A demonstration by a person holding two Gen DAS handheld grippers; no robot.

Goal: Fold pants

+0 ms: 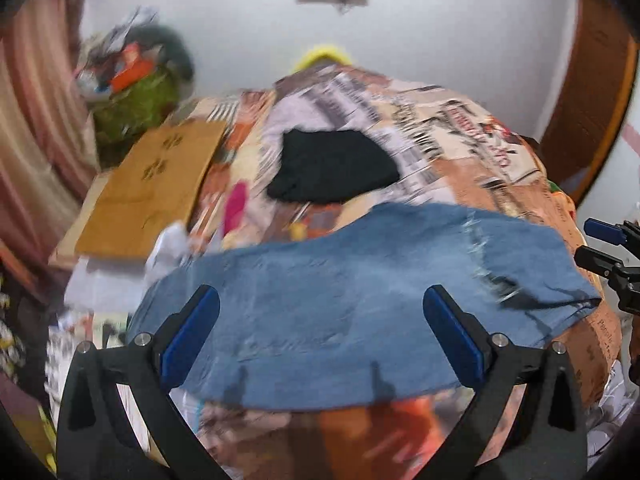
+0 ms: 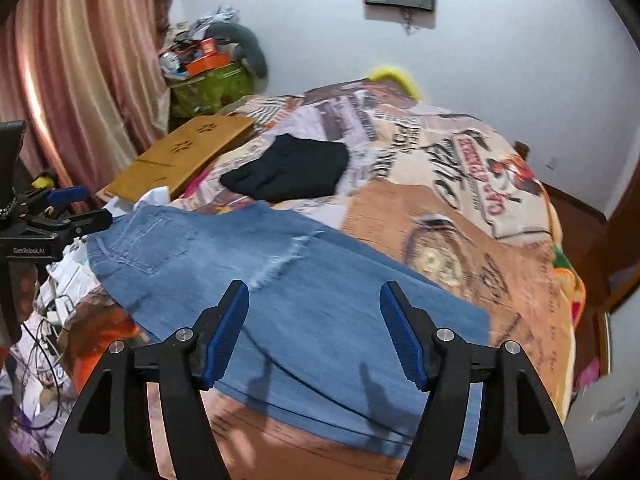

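Blue-padded and black-framed, my left gripper (image 1: 320, 328) hangs with its jaws spread wide and nothing between them, above the near edge of the bed. My right gripper (image 2: 314, 330) is the same: jaws well apart, holding nothing, over that same near edge. Below both lies the pair of faded blue denim pants (image 1: 360, 292) (image 2: 280, 300), flat across the near part of the patchwork-print bedspread (image 1: 460, 140) (image 2: 440, 208); a back pocket shows toward the bed's left edge and a frayed pale tear crosses the middle. Beyond the pants, toward the middle of the bed and apart from them, sits a folded black garment (image 1: 334, 166) (image 2: 292, 168). On the bed's left edge rests a flat tan wooden board with flower-shaped cutouts (image 1: 148, 192) (image 2: 180, 156). Pink striped curtains (image 1: 36, 120) (image 2: 80, 60) hang at the left.
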